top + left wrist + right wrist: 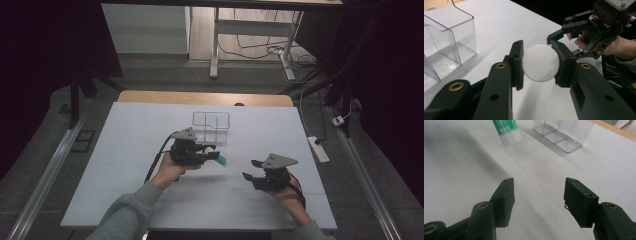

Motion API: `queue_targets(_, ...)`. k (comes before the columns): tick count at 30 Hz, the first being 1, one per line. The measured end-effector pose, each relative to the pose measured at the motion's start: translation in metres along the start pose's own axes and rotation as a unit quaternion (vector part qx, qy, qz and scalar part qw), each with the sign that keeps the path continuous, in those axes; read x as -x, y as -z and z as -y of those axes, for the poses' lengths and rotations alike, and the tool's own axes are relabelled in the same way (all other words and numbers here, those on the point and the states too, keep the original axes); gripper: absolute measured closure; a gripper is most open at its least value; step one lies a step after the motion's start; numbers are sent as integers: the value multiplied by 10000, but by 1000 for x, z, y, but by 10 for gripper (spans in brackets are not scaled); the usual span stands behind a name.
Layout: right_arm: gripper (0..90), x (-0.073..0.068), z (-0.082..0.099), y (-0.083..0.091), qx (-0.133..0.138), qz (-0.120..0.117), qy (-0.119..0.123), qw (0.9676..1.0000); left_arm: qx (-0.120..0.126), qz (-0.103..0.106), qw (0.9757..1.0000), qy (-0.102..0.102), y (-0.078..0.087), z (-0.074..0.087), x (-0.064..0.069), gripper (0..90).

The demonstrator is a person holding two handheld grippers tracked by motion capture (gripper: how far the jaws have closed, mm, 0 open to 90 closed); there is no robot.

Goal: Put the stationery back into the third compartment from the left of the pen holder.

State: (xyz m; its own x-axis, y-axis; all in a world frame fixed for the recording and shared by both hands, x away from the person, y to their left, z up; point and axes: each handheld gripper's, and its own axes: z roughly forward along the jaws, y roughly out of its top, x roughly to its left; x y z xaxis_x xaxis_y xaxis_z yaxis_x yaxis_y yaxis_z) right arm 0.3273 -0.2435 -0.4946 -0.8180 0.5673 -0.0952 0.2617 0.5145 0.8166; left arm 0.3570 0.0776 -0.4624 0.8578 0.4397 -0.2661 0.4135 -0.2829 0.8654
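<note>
No lettering, label, brand or number can be read on anything before me, and the green-and-white tube (507,132) shows a blurred print I cannot read.

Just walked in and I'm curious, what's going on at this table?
A person works with a gripper in each hand. The left gripper is clamped on a green-and-white tube, held above the white table near a clear plastic container. The right gripper has its jaws apart with nothing between them, off to the tube's right.
</note>
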Motion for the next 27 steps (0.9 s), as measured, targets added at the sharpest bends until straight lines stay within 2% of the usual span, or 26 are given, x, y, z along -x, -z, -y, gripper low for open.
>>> queue_targets(5, 407, 7, 14, 12, -85, 116, -185, 9997, 98, -89, 9999, -31, 8, -11, -6, 642)
queue_targets(15, 404, 15, 31, 31, -72, 237, -453, 9987, 251, -362, 9990, -116, 22, -39, -20, 641)
queue_targets(21, 401, 17, 34, 32, -95, 218, -480, 9986, 252, -591, 9978, -158, 21, -54, -31, 641)
queue_targets(27, 398, 16, 35, 30, -155, 201, -468, 9986, 94, -834, 9963, -186, 11, -70, -48, 641)
